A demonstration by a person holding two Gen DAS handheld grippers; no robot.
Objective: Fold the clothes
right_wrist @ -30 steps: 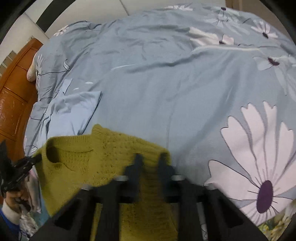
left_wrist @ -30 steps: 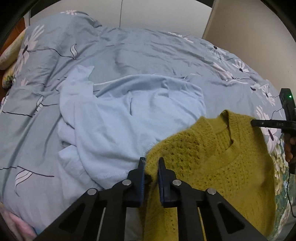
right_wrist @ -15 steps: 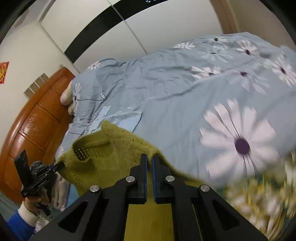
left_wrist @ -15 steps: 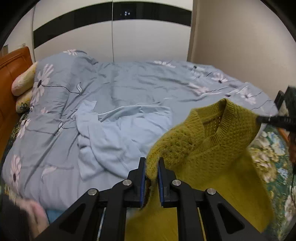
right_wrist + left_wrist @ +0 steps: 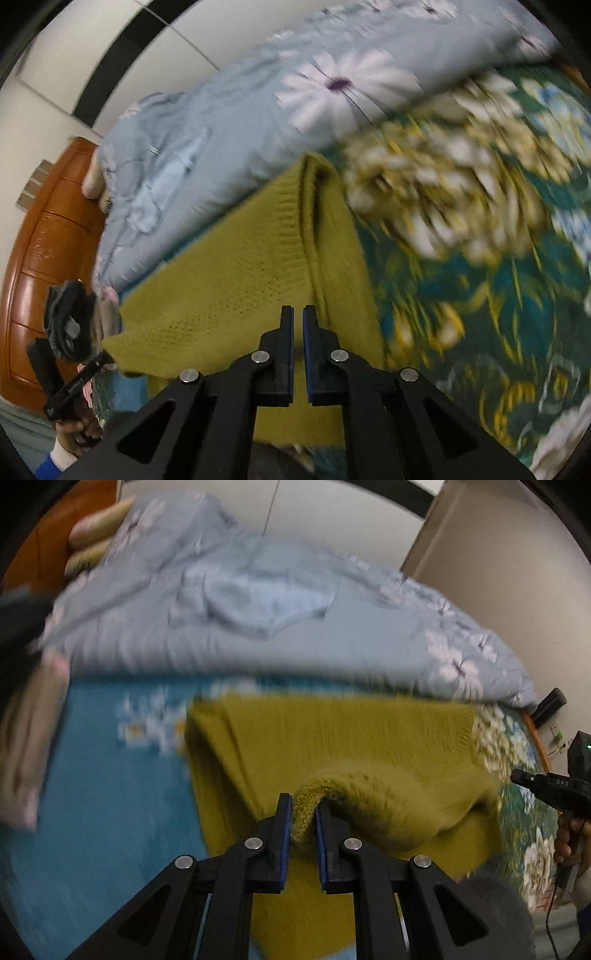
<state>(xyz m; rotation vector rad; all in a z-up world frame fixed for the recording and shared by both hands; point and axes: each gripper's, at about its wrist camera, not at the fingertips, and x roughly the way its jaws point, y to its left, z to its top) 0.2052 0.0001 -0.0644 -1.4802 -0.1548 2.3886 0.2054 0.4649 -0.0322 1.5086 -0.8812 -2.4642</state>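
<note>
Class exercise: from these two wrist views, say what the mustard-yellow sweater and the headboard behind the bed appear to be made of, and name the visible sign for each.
Sweater: looks like a chunky knit, probably wool or acrylic yarn; ribbed rows and a fuzzy matte surface show.
Headboard: seems to be varnished wood, reddish-brown with glossy panels; veneer cannot be ruled out.

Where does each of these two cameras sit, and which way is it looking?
Left wrist view: sits on the left gripper, looks along its fingers at the mustard knit sweater and the bed; the other hand shows at right.
Right wrist view: sits on the right gripper, looks over the sweater toward the wooden headboard; the other hand shows at lower left.
Shared: the sweater, the floral duvet, the light blue garment.
</note>
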